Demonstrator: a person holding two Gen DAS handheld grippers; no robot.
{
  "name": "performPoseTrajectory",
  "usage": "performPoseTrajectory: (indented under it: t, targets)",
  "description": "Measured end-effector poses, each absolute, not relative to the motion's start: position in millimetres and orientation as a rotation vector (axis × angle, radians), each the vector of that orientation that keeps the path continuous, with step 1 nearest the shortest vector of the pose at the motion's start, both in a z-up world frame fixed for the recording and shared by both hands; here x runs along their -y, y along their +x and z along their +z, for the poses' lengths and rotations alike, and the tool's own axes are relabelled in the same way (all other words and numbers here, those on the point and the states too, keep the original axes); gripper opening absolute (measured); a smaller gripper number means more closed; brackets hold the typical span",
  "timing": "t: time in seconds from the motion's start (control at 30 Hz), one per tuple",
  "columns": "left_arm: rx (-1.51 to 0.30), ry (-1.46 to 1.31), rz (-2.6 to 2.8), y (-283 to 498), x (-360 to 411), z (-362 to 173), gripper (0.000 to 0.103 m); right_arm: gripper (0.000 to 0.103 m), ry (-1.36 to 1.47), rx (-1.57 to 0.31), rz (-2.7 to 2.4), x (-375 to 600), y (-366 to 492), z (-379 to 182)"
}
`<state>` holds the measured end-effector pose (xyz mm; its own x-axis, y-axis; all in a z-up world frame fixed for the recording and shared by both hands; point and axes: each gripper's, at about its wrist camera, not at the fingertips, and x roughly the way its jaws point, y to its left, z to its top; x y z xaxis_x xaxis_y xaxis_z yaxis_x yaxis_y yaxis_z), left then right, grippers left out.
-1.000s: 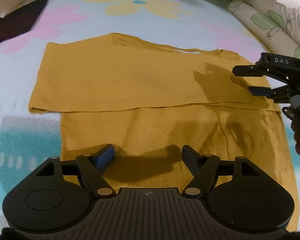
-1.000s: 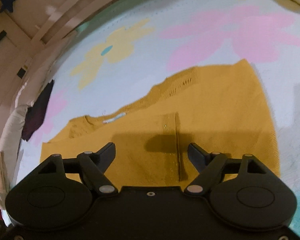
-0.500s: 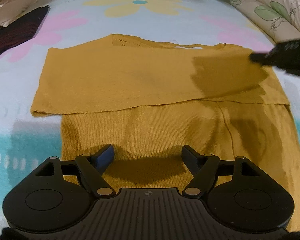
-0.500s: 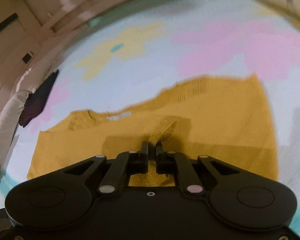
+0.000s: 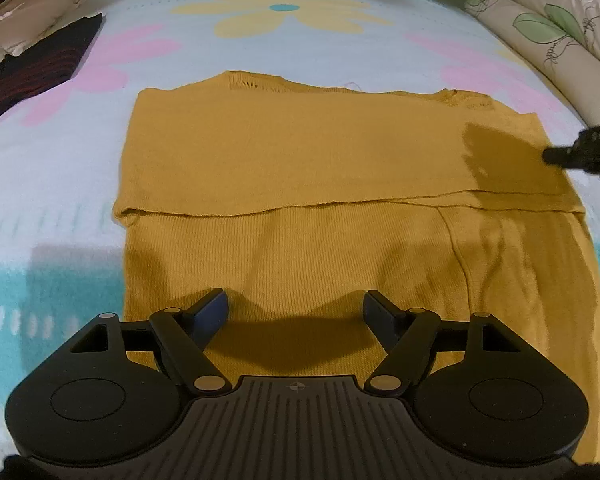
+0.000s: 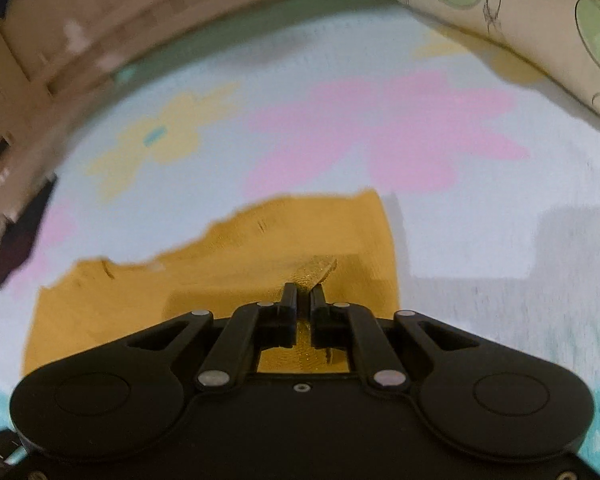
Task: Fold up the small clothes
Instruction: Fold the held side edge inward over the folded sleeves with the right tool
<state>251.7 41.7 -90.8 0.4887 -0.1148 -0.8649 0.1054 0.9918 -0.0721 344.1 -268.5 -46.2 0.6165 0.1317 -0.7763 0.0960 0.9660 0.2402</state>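
Sweater (image 5: 332,184) flat on blanket (image 5: 260,52); dark garment (image 5: 36,76) far left, pillow (image 5: 540,36) far right.

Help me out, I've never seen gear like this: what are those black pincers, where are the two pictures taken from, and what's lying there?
Those are two hand-held grippers, each with a camera looking along its fingers. One picture looks from the left gripper, whose jaws stand open over a mustard-yellow knit garment, partly folded on a flowered blanket. The other looks from the right gripper, shut on a pinch of that garment's cloth. A dark garment lies at the blanket's edge, a leaf-print cushion opposite.
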Motion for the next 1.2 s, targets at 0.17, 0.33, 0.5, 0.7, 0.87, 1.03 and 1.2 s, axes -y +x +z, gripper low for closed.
performPoseTrajectory:
  t: [0.17,0.33,0.5,0.7,0.87,1.03,1.2]
  targets:
    - [-1.057,-0.019,-0.134,251.7,-43.7,-88.3,0.072,0.012,0.232,-0.937,-0.010,271.0,343.6,-58.3]
    - [-1.020,-0.111,-0.039,258.5,-68.0,-67.3,0.059,0.012,0.165,-0.936,-0.018,262.3,343.6,-55.7]
    - [-0.875,-0.147,0.108,277.1,-115.3,-35.3,0.059,0.012,0.164,-0.933,-0.016,263.0,343.7,-56.1]
    - [-0.866,-0.172,0.214,296.7,-143.4,-36.4,0.059,0.011,0.171,-0.916,-0.021,266.6,343.1,-51.2]
    - [-0.929,-0.153,0.164,308.0,-132.9,-54.8,0.059,0.011,0.195,-0.918,-0.026,276.6,340.8,-51.9]
    - [-1.005,-0.102,0.190,314.2,-133.1,-81.5,0.062,0.016,0.236,-0.913,-0.028,286.6,339.2,-52.3]
    - [-0.981,-0.159,0.192,312.2,-142.0,-81.7,0.062,0.059,0.280,-0.885,-0.011,292.4,337.1,-48.3]
